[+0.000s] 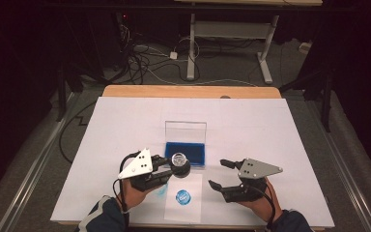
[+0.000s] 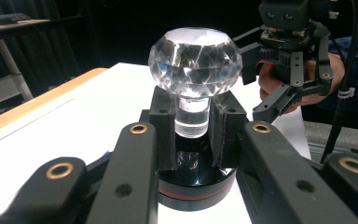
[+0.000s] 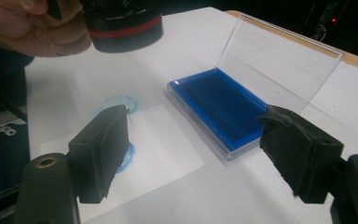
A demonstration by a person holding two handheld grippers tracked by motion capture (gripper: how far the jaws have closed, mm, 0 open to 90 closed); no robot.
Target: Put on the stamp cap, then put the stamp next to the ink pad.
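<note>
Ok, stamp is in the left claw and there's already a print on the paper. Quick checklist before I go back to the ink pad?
1. Left claw shut on the crystal-knob stamp, jaws on its clear neck: ok.
2. Stamp upright, black base level: ok.
3. Ink pad lid open, blue pad exposed: ok.
4. Right claw open, holding nothing, beside the pad, not over it: ok.
5. Blue print on the paper sheet visible; whether it is clean: cannot tell, a blue smear lies left of it.
6. Ink on the stamp face: cannot tell.

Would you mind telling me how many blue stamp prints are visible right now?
2: a crisp round print on the paper sheet, and a fainter smudge just left of it on the table.
</note>
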